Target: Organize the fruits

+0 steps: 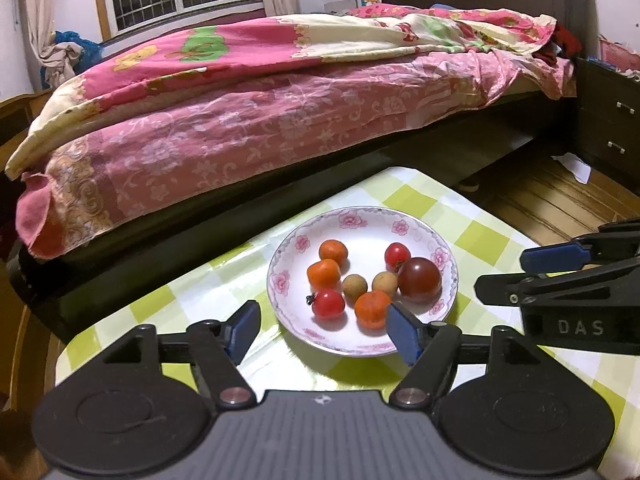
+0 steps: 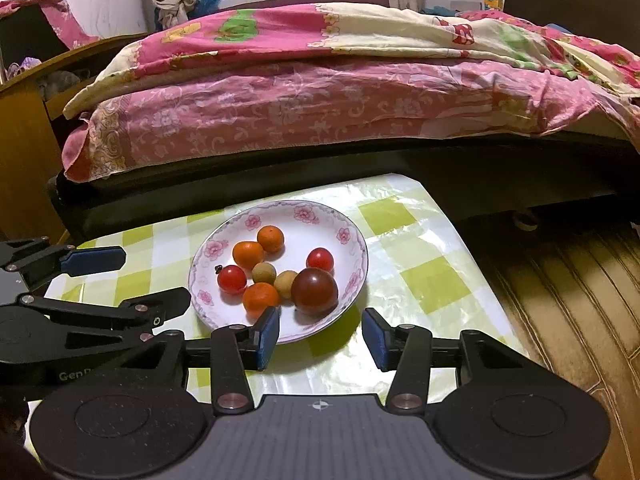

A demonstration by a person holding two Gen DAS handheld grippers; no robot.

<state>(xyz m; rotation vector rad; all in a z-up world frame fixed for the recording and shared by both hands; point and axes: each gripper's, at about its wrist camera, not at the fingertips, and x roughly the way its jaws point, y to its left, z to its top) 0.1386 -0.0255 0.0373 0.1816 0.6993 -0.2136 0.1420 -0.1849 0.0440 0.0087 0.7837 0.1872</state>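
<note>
while both grippers hang spread and empty, left gripper [image 1: 322, 330] and right gripper [image 2: 320, 334] sit just short of floral plate [image 1: 404, 218]. all eight fruits [image 1: 354, 286] gathered on plate ahead; none loose on checked tablecloth [image 2: 420, 248]. looks finished, or unsorted pile awaiting.

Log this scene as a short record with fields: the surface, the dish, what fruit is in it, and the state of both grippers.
surface: table under a green and white checked cloth, beside a bed
dish: white plate with pink flower rim
fruit on plate: three oranges, two red tomatoes, two brown longans, one big dark tomato
fruit off plate: none seen
left gripper: jaws open, empty, at the plate's near edge
right gripper: jaws open, empty, at the plate's near edge
</note>
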